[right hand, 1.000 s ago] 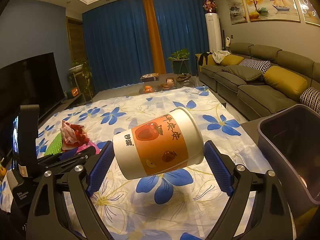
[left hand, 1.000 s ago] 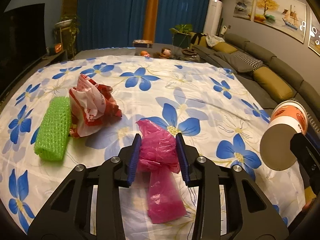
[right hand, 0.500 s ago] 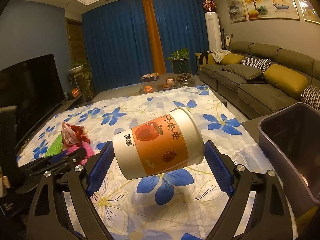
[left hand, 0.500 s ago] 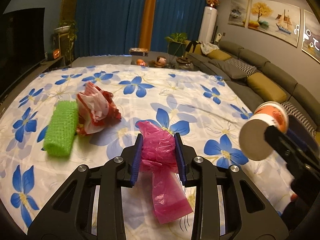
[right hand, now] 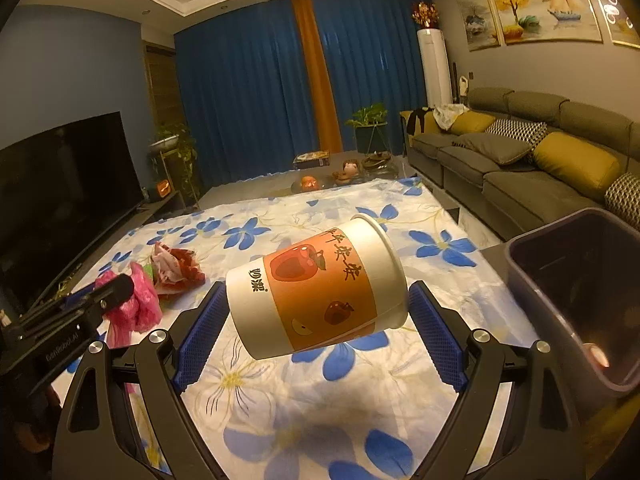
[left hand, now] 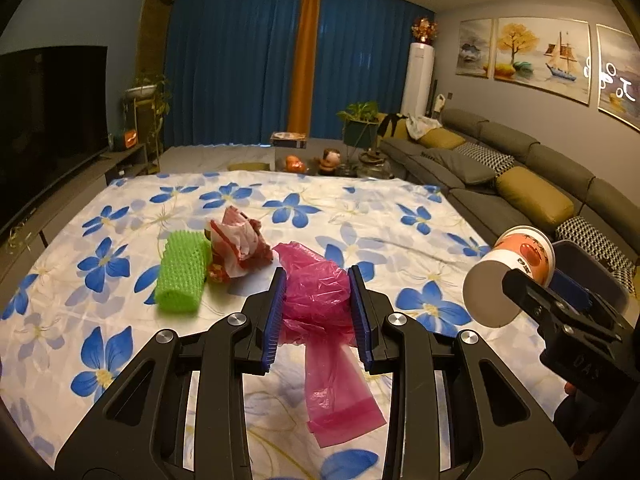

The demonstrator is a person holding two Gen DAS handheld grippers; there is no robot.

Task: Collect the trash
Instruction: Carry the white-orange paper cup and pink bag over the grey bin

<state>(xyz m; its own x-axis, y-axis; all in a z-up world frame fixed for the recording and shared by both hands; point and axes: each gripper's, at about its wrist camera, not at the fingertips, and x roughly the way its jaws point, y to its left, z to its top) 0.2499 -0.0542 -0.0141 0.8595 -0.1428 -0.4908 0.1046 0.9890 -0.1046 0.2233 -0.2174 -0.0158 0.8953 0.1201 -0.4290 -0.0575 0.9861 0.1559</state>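
My left gripper (left hand: pixel 318 314) is shut on a crumpled pink plastic bag (left hand: pixel 320 300) and holds it above the flowered tablecloth (left hand: pixel 360 216); the bag's tail hangs down. My right gripper (right hand: pixel 316 316) is shut on a white and orange paper cup (right hand: pixel 316 288), held on its side in the air. The cup also shows at the right of the left wrist view (left hand: pixel 510 276). A dark bin (right hand: pixel 580 292) stands just right of the cup. A green foam net (left hand: pixel 182 276) and a red and white crumpled bag (left hand: pixel 238 246) lie on the table.
A grey sofa with yellow cushions (right hand: pixel 520 160) runs along the right wall. A dark television (right hand: pixel 60 196) stands at the left. A low table with small items (right hand: pixel 340 172) sits beyond the far table edge, before blue curtains.
My left gripper has lifted the pink bag off the table and tilted up. The right gripper with the cup has held nearly still beside the bin.
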